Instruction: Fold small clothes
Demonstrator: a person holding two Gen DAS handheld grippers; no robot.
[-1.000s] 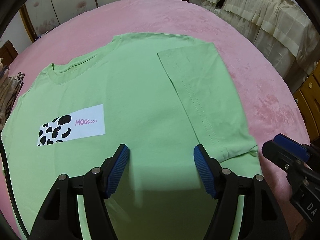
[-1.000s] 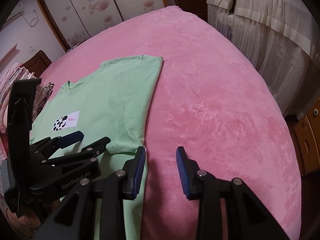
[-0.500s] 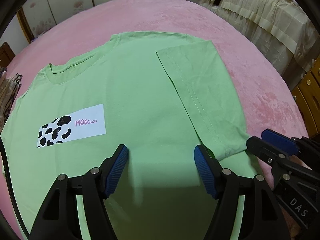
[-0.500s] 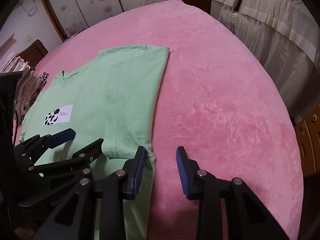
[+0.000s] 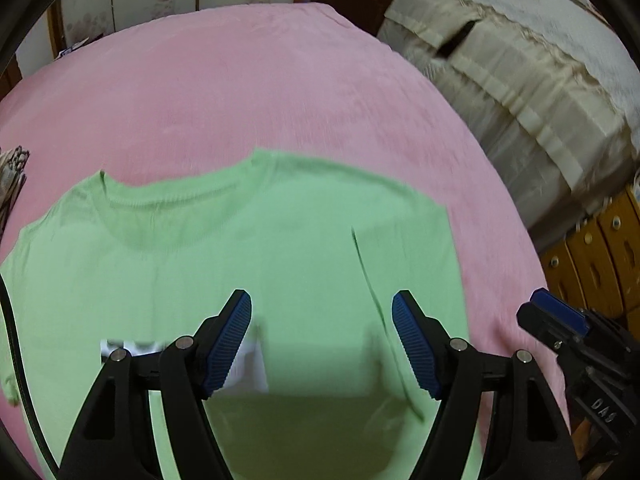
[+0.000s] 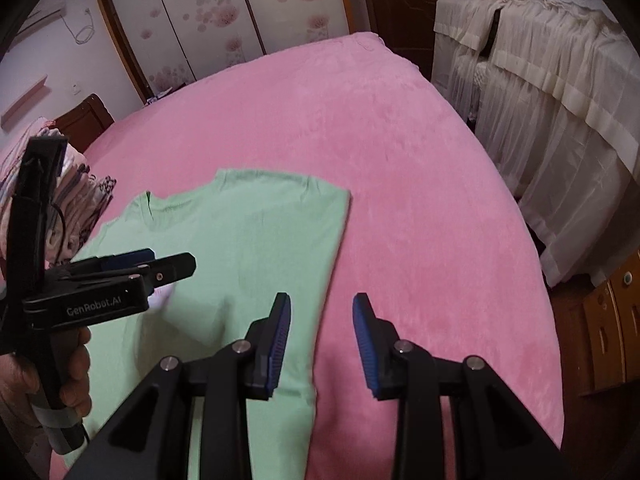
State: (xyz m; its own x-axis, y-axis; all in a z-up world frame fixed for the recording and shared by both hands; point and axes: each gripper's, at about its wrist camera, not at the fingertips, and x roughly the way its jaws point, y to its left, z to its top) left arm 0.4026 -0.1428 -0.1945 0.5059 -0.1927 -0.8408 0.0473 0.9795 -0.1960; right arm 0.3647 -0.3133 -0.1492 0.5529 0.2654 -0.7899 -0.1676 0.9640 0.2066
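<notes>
From your left wrist, the left tool (image 5: pixel 322 340) hangs with jaws opening, nothing between them, above the green T-shirt (image 5: pixel 248 248) lying flat on the pink bed (image 5: pixel 240 92); its print is blurred. Beside it, "DAS" marks the right tool (image 5: pixel 560 320).

From your right wrist, the right tool (image 6: pixel 322 340) stands apart and empty over the shirt's right edge. Only here do you see your hand (image 6: pixel 72 376) and "GenRobot.AI" on the left tool (image 6: pixel 152 264).

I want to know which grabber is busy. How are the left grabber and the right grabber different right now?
The left gripper has its blue pads spread wide and still opening; the right gripper keeps its pads closer together. The left gripper hangs over the middle of the green T-shirt; the right gripper hangs over the shirt's folded edge and the pink blanket. Both are black with blue pads, and neither holds anything.
</notes>
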